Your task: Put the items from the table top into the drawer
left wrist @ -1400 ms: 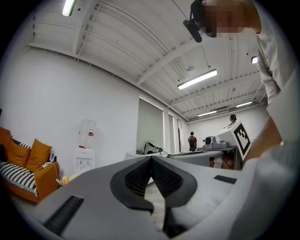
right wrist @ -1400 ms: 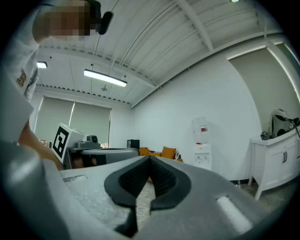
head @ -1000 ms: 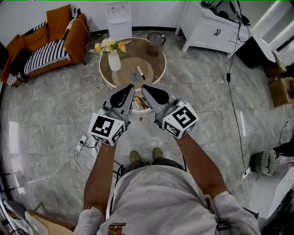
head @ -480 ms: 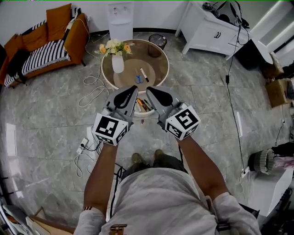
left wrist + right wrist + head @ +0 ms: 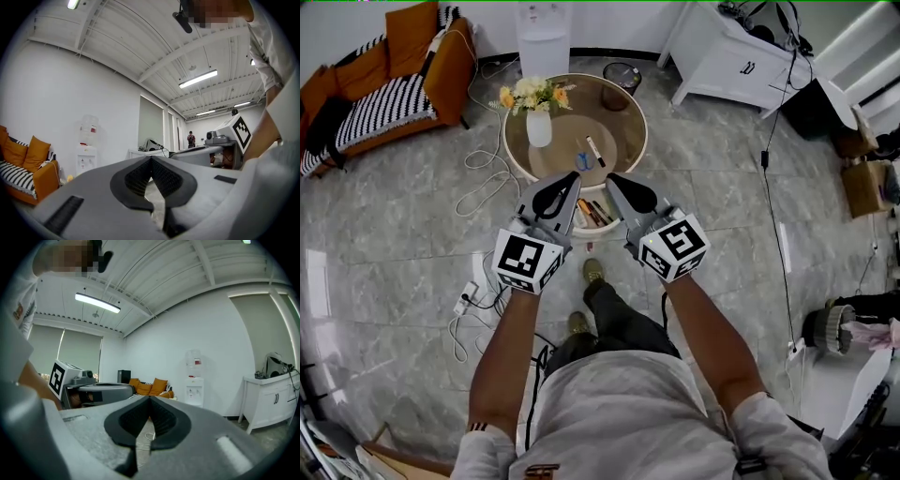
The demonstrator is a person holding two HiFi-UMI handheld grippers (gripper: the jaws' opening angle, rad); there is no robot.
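The round tan table (image 5: 623, 122) carries one dark-capped white marker pen (image 5: 593, 151), slanting far-left to near-right, one small blue item (image 5: 580, 161) beside it, and one white flower vase (image 5: 539, 128). Over the table's open near-side drawer (image 5: 584, 226) hover the left gripper (image 5: 570, 181) and the right gripper (image 5: 612, 181), both with jaws pressed together and empty.
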